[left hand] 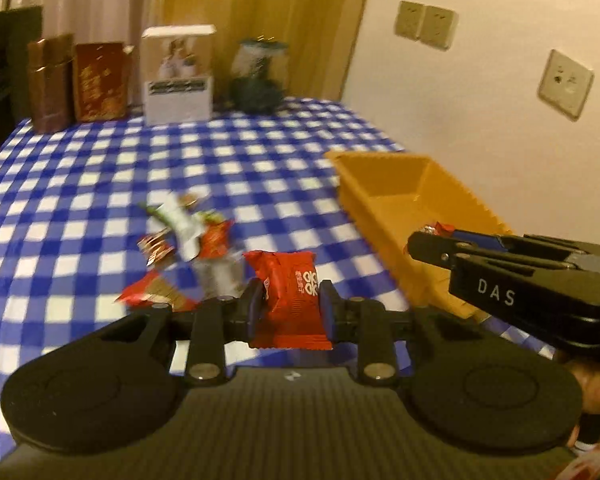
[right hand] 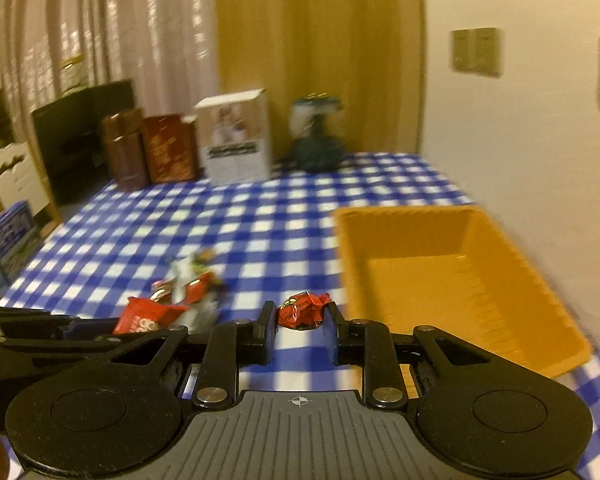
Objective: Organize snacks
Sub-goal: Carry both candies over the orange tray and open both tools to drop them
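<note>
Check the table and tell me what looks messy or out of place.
A jumble of loose snack packets lies scattered on the checked tablecloth instead of in the orange bin, which looks empty. Each tool grips one red packet. The boxes at the back stand upright; nothing looks spilled or damaged.

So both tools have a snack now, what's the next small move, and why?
Probably carry both to the yellow tray and release. The left tool clamps a red packet, the right tool a small red candy, and the tray looks empty.

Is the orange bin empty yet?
Empty as far as visible: the right wrist view shows the orange bin's floor bare; its near end is hidden.
</note>
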The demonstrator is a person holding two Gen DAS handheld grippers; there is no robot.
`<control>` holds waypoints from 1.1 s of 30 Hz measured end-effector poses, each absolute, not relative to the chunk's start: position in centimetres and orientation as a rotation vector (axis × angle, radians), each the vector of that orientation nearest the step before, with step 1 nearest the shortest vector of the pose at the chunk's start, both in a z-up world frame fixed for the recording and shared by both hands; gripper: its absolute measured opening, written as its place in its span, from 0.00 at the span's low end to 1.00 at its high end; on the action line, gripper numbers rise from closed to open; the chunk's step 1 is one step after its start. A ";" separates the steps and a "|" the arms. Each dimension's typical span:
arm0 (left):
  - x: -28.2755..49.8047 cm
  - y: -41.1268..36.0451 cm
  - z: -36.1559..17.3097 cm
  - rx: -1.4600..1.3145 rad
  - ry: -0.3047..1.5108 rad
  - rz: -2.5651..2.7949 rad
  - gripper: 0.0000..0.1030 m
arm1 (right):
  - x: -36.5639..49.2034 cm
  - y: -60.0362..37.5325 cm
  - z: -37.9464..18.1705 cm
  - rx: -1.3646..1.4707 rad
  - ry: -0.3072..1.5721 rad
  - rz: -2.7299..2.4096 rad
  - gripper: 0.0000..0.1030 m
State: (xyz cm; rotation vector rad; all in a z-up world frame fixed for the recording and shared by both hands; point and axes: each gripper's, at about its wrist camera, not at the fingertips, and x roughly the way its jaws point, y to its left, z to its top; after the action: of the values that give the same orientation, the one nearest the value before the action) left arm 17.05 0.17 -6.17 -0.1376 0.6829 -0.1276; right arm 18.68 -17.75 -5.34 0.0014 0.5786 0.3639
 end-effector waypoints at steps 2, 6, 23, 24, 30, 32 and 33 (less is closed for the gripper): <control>17.7 -0.9 -5.6 -0.137 0.674 -0.155 0.26 | 18.8 -19.1 -4.9 0.015 0.568 0.328 0.24; 19.2 -3.2 -4.8 -0.122 0.657 -0.208 0.26 | 19.1 -21.9 -4.3 0.051 0.550 0.258 0.24; 24.5 -10.1 -5.5 -0.057 0.632 -0.394 0.26 | 21.6 -28.3 -5.4 0.148 0.539 0.057 0.24; 24.7 -10.3 -5.7 -0.051 0.633 -0.401 0.26 | 21.7 -28.4 -5.5 0.150 0.538 0.052 0.24; 25.7 -11.5 -7.1 -0.022 0.628 -0.449 0.26 | 22.4 -29.0 -6.4 0.176 0.553 0.017 0.24; 26.1 -11.6 -7.7 -0.031 0.623 -0.473 0.27 | 22.6 -29.2 -6.5 0.179 0.558 0.006 0.24; 26.2 -11.6 -8.0 -0.034 0.622 -0.477 0.27 | 22.6 -29.3 -6.6 0.182 0.560 0.004 0.24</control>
State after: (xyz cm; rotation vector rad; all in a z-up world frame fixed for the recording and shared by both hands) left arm 26.24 -11.64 -7.97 -0.0337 0.6224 -0.4768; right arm 22.63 -29.27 -6.61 0.1818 0.5604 0.0040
